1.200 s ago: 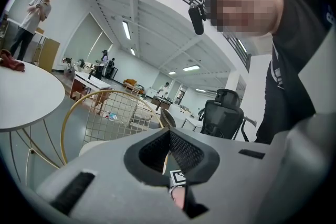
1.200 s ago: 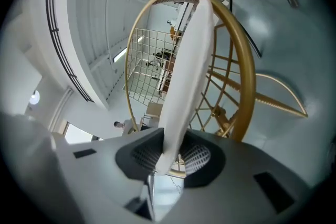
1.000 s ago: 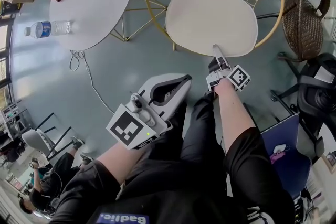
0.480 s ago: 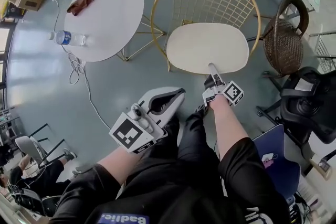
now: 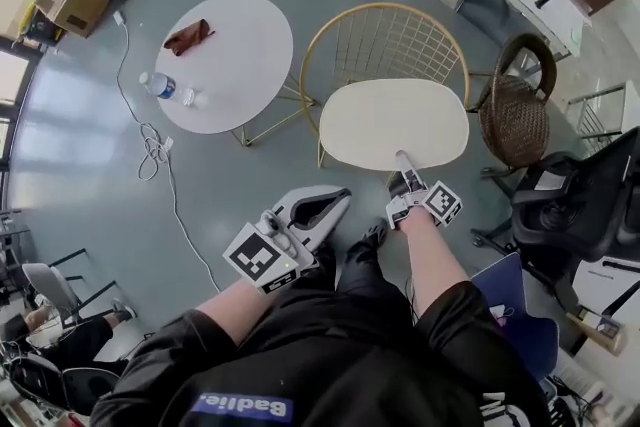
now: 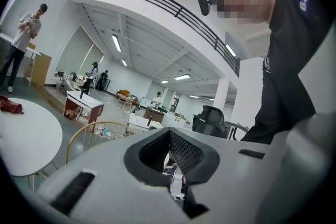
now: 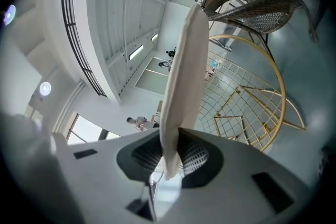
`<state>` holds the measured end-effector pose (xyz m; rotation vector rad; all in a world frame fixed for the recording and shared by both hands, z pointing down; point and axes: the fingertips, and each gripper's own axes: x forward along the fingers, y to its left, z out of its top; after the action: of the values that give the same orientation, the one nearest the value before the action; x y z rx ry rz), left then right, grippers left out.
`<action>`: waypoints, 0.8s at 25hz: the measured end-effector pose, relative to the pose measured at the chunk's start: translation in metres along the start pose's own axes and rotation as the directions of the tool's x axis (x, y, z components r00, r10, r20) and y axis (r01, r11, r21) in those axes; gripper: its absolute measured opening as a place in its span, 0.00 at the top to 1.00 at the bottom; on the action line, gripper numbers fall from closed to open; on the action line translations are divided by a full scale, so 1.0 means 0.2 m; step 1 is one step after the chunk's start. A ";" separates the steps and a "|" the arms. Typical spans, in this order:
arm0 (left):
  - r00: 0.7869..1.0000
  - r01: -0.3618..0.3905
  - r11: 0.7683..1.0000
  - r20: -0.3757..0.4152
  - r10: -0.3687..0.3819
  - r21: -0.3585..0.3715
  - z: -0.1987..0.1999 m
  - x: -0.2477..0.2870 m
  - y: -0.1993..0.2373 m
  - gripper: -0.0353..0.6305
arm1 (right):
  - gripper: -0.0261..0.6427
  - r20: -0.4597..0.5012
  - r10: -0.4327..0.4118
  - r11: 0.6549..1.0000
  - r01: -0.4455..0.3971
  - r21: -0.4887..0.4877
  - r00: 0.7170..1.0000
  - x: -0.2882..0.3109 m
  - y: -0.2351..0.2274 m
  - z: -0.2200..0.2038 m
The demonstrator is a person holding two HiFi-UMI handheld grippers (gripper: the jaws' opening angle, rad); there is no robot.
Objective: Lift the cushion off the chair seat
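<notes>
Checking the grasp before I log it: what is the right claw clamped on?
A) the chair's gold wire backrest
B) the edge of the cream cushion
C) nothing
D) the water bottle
B: in the right gripper view the cushion hangs edge-on with its rim pinched between the pads of the right claw.

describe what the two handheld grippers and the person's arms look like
Both are pale grey plastic shells. The left gripper and the right gripper each carry a white cube printed with black square markers. Their pads are dark with a mesh texture. No cables show on them. The person wears a black top with short sleeves, leaving the forearms bare.
</notes>
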<state>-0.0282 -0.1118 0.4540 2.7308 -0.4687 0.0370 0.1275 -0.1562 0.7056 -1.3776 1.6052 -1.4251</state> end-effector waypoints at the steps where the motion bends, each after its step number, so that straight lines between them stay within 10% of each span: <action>1: 1.000 0.002 1.000 0.003 -0.002 0.001 0.02 -0.02 -0.02 0.93 | 0.85 -0.001 0.010 1.000 -0.010 -0.013 1.000 -0.02 0.05 0.01; 20: 0.992 -0.016 0.999 0.122 0.021 -0.046 0.30 -0.09 -0.09 0.93 | 0.85 -0.211 0.122 0.958 -0.171 -0.231 0.970 -0.22 0.92 0.12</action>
<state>-0.0417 -0.1112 0.3902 2.6947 -0.5226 -0.1348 0.1053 -0.1433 0.5173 -1.2498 2.0272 -1.3397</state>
